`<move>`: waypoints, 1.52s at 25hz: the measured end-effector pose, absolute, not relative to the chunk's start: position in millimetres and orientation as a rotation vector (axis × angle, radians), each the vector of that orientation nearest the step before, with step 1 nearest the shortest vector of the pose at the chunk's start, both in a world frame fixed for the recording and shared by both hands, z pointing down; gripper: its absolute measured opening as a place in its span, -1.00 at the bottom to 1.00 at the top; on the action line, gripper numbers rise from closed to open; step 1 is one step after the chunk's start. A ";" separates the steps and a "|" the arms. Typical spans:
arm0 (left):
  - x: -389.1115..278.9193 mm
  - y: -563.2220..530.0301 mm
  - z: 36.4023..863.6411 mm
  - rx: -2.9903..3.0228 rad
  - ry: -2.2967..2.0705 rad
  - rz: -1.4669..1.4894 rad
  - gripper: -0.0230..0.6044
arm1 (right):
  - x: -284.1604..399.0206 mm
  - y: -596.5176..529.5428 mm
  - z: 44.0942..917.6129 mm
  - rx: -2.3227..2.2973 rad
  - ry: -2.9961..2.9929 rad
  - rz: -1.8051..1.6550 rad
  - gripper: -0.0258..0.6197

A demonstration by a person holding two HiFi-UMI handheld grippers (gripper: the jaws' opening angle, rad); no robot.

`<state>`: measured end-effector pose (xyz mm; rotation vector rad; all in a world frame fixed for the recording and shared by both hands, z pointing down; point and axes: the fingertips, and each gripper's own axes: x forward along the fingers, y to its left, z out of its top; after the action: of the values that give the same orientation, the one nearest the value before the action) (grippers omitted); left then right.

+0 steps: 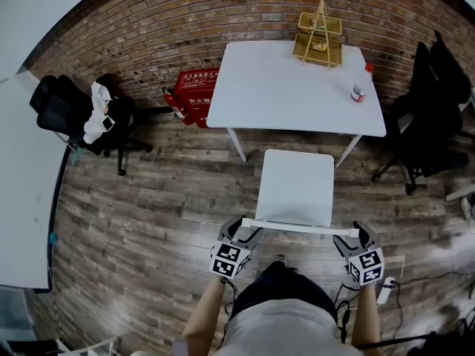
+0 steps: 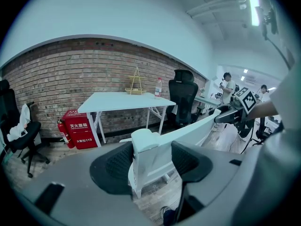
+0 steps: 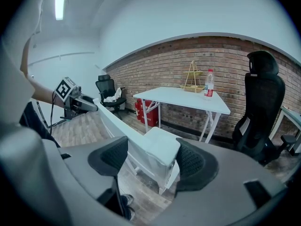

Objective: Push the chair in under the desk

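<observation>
A white chair stands on the wooden floor facing the white desk, its seat front just short of the desk's near edge. My left gripper is shut on the left end of the chair's backrest rail. At the rail's right end, my right gripper is shut on the backrest. In the left gripper view the right gripper shows at the rail's far end. The right gripper view shows the left gripper the same way.
A wire rack and a bottle stand on the desk. Red fire-equipment boxes sit left of the desk by the brick wall. Black office chairs stand at left and right. A white table borders the left.
</observation>
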<state>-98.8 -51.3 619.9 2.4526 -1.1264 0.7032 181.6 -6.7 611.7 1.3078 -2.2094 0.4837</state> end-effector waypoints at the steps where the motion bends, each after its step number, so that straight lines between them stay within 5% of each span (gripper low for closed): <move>1: -98.5 -54.4 620.1 2.452 -1.129 0.701 -0.08 | 181.5 -9.7 610.7 1.310 -2.209 0.482 0.09; 38: -84.0 -136.2 620.9 2.422 -1.154 0.716 -0.08 | 194.4 -95.3 612.2 1.287 -2.201 0.499 0.09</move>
<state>-84.0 -136.2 620.9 2.4216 -1.1544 0.7156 194.4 -95.3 612.2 1.2871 -2.2014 0.4990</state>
